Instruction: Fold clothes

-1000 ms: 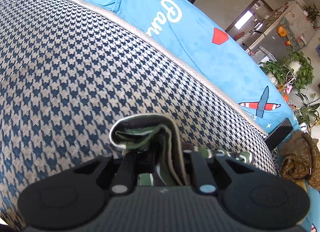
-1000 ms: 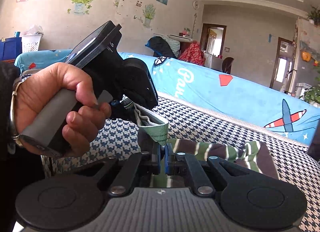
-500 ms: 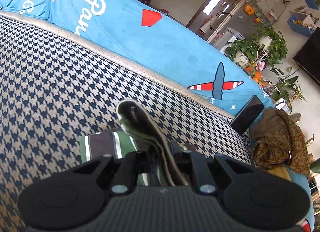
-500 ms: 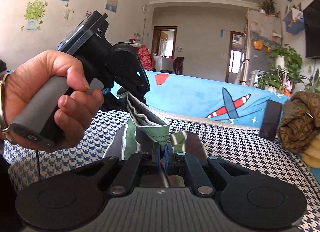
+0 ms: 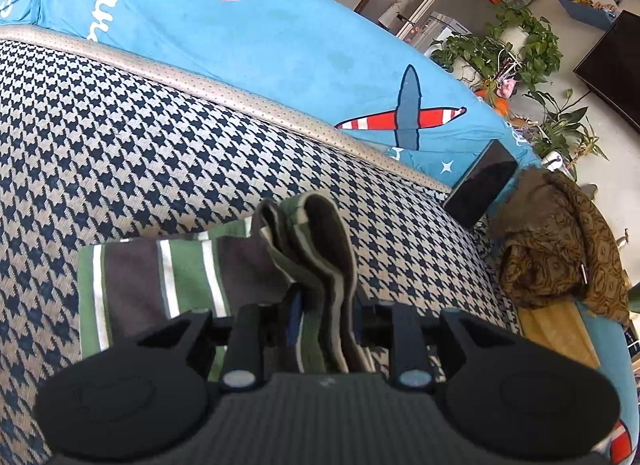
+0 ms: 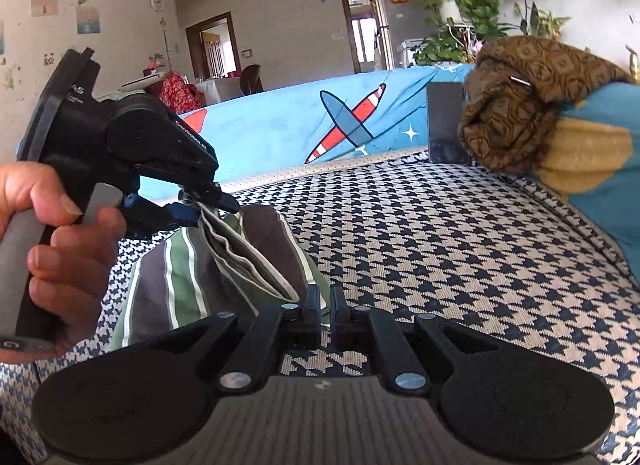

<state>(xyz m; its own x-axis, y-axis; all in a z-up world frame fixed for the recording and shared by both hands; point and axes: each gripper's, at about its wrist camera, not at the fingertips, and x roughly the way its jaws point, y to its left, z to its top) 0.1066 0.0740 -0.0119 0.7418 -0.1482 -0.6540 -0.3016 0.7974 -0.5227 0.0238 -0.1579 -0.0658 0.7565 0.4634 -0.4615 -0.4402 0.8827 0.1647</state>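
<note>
Green, grey and white striped knit garment lies part-folded on the blue-and-cream houndstooth sofa seat. Flat portion spread on the seat; one thick folded edge is raised off it, arching up into the tongs.

Left gripper: jaws have just been opening, now a little apart. The raised fold sits between them, filling most of the gap; whether the pads press it, cannot tell. In the right wrist view the same gripper, held by a hand, has the cloth edge at its tips.

Right gripper: jaws closed nearly together. The garment's fold ends just beside and left of its tips, touching the left finger; no cloth visible in the slit.

Beyond: blue printed sofa cover with a red-striped aeroplane, dark phone-like slab leaning at the seat's end, brown patterned cloth bundle beside it.
</note>
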